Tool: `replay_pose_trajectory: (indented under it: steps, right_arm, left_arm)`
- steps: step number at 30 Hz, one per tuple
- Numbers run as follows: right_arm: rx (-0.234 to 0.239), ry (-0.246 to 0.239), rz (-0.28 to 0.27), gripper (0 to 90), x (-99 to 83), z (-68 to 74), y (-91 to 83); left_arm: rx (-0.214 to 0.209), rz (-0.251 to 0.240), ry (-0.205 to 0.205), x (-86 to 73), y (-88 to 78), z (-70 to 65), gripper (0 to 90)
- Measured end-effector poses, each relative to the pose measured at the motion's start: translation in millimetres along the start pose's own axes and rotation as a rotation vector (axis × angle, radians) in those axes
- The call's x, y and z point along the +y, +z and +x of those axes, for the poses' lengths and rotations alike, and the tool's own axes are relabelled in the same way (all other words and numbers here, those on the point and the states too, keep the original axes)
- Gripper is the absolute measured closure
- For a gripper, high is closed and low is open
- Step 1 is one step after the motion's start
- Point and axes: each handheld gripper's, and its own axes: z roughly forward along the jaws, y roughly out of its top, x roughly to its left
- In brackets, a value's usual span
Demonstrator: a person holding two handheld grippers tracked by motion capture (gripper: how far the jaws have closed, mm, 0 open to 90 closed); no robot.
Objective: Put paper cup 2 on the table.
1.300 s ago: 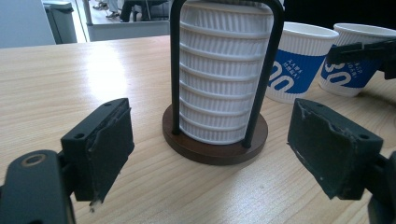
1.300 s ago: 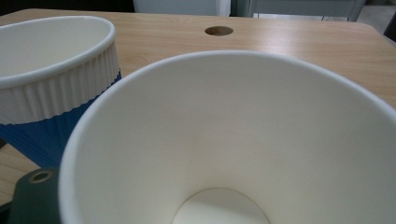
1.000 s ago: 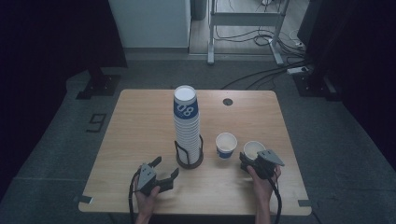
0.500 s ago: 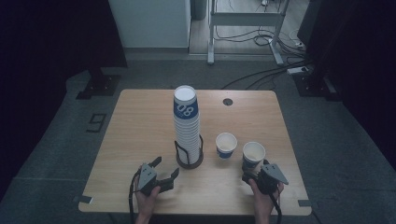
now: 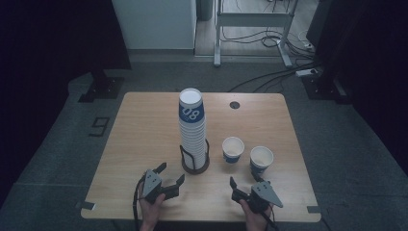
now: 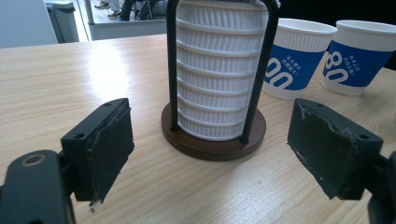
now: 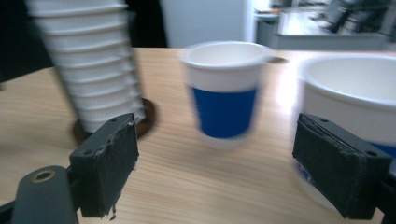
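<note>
Dim workshop, wooden tabletop: right of the cup stack stand two loose cups, and the nearer cup risks a knock from the right hand-held gripper, jaws apart, empty, just closing slightly. The left hand-held gripper gapes empty. Its view reveals the stack's holder base.

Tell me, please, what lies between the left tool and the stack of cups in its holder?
Nothing: in the left gripper view, only bare table separates the open left tool from the cup stack.
</note>
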Motion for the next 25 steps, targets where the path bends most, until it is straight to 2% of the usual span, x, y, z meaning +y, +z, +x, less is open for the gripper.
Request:
replay_pose_trajectory:
  steps: [6,9,16,22,25]
  right_arm:
    - [0.097,-0.053,-0.018,13.6,11.2,30.9,20.3]
    - [0.134,-0.061,-0.033,13.6,13.9,43.7,30.8]
    - [0.168,-0.061,-0.006,13.6,4.5,52.9,47.8]
    - [0.182,-0.056,-0.014,13.6,-0.5,55.0,50.2]
    - [0.178,-0.069,-0.010,13.5,-0.5,56.0,50.0]
  left_arm:
    - [0.008,0.012,-0.009,-0.3,-2.6,1.0,14.3]
    - [0.012,0.014,-0.003,-0.6,-3.5,-0.3,14.3]
    - [0.024,0.004,0.020,-1.5,-5.4,-3.0,14.3]
    - [0.019,-0.003,0.021,-1.8,-6.2,-2.8,14.2]
    - [0.018,-0.006,0.016,-1.9,-5.8,-2.5,14.2]
